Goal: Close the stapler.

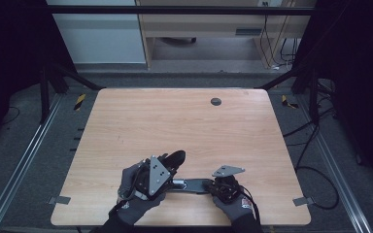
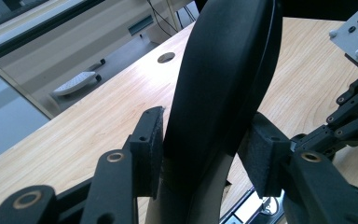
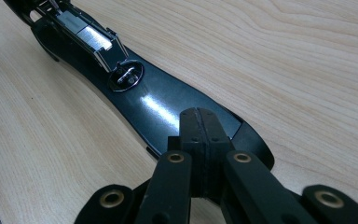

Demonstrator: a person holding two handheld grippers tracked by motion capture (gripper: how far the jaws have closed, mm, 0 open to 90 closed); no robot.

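Now left tool (image 2: 200, 154) grips stapler's raised arm (image 2: 223, 79); right tool (image 3: 204, 128) presses its base (image 3: 154, 109).

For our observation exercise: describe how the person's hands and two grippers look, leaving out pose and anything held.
Both hands wear grey knit gloves; the right glove carries a small red mark. Each gripper is black linkage with brass-coloured pivot pins, topped by a grey three-cornered plate. The fingers end in black, rough-textured pads. A black cable trails from the right gripper.
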